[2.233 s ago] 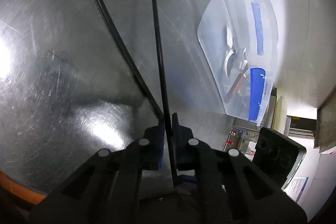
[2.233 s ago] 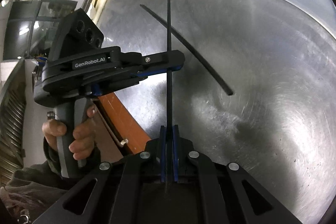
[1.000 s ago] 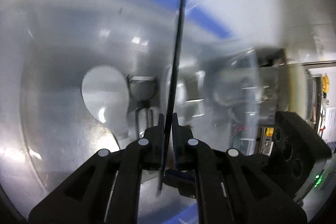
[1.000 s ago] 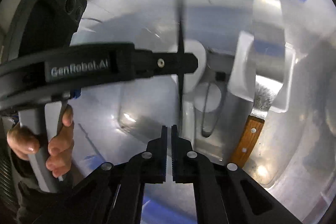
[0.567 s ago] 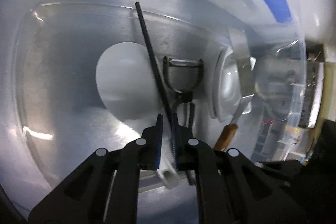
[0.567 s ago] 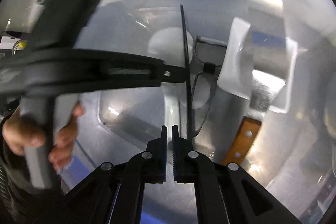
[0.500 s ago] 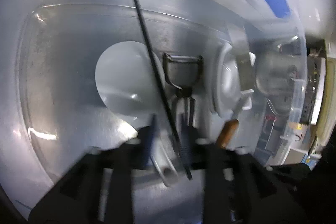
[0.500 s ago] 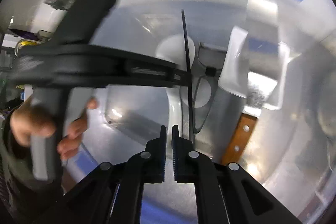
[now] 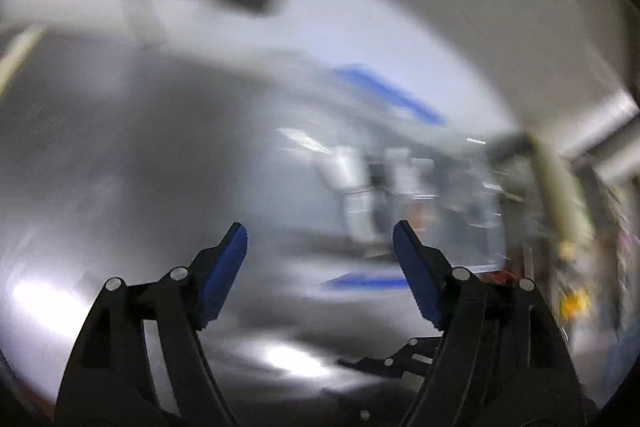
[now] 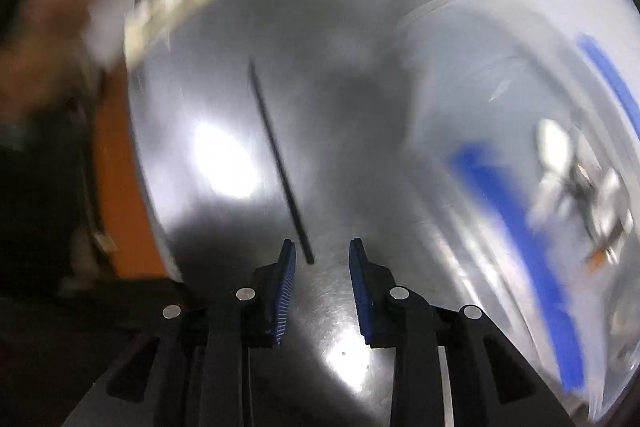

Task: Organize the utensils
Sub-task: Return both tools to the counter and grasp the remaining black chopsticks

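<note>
On the shiny metal table (image 10: 320, 99), the left gripper (image 9: 319, 241) is opening wide with nothing in it. To its right, the right gripper (image 10: 322, 253) is opening too, empty, near a black chopstick (image 10: 280, 163) lying flat. Far right, the clear box (image 10: 500, 107) is holding blurry utensils (image 10: 576, 171).

One thin black chopstick (image 10: 280, 163) on the scratched steel tabletop (image 10: 344, 131), just ahead of the tool's fingertips. One clear plastic bin with blue trim (image 10: 520, 211) off to its right. Blurred utensils inside, uncountable.
</note>
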A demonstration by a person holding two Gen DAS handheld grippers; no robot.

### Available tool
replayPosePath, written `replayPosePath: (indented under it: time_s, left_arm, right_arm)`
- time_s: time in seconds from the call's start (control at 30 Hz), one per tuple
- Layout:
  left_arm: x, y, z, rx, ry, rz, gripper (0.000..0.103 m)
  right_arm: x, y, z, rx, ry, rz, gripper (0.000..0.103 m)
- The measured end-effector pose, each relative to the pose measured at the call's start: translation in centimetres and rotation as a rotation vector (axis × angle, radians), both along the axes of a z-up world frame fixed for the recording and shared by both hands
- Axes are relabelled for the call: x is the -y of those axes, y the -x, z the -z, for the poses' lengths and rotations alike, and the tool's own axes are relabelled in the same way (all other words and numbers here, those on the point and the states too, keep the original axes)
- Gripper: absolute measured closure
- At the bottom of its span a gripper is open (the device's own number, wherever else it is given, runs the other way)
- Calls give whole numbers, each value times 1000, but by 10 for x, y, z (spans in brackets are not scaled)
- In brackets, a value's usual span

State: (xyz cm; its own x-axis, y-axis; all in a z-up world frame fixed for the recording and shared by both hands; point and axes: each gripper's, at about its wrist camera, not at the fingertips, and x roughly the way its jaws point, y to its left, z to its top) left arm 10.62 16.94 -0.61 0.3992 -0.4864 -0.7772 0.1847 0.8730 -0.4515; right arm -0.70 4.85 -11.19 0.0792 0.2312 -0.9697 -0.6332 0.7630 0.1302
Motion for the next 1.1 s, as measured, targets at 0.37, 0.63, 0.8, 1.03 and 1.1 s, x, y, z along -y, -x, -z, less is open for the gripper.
replayPosePath:
  time_s: [0.37,0.63,0.8,1.03,1.1]
  left_arm:
    - [-135,93,139,-334,110,-408,31]
    - [-138,110,152,-359,265,-441,31]
    - [-127,109,158,-380,336,-416,31]
    - [-107,101,170,-408,340,-391,31]
    - [-102,100,172,-418,324,-398,31]
  right_arm:
    - [-63,-13,86,-61,182,-191,73]
    - [-73,-4,76,-63,164,-210,96]
    - [-60,-6,68,-256,-6,-139,96]
    - [-35,-1,48,-463,-256,-67,96]
    - [-36,5,48,-456,-261,-61,96]
